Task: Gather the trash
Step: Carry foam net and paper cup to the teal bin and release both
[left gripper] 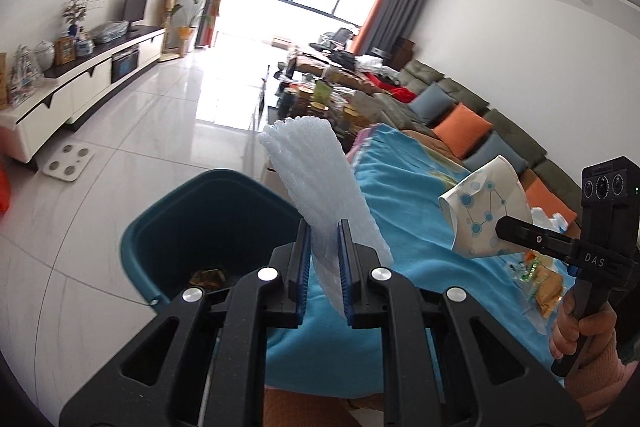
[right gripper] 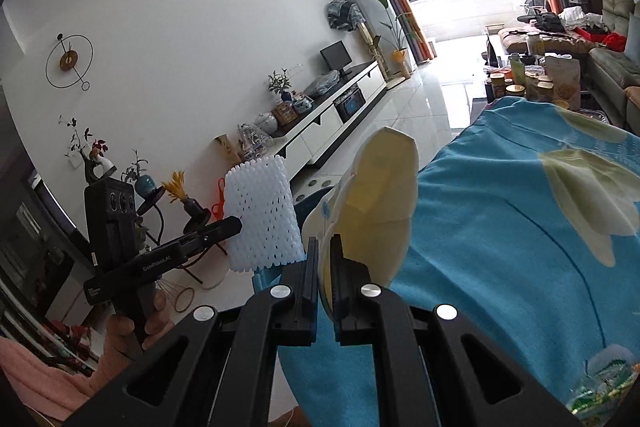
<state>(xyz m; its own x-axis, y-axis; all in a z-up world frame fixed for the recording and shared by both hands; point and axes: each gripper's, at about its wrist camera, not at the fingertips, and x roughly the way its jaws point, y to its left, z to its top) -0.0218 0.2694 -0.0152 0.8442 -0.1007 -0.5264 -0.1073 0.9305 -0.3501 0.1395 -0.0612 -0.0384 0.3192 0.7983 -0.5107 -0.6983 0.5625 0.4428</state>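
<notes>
My left gripper (left gripper: 324,227) is shut on a white foam net sleeve (left gripper: 316,163) and holds it upright beside the rim of a dark teal trash bin (left gripper: 192,211) on the floor; the sleeve also shows in the right wrist view (right gripper: 262,215). My right gripper (right gripper: 325,245) is shut on a flattened paper cup (right gripper: 380,195), white with blue dots outside (left gripper: 480,203), above the blue cloth. The bin holds some brown trash (left gripper: 208,277) at its bottom.
A table under a blue flowered cloth (right gripper: 500,247) carries snack wrappers (left gripper: 540,279) near its right end. A cluttered coffee table (left gripper: 320,95) and a sofa with cushions (left gripper: 472,123) lie behind. A white TV cabinet (left gripper: 80,83) lines the left wall.
</notes>
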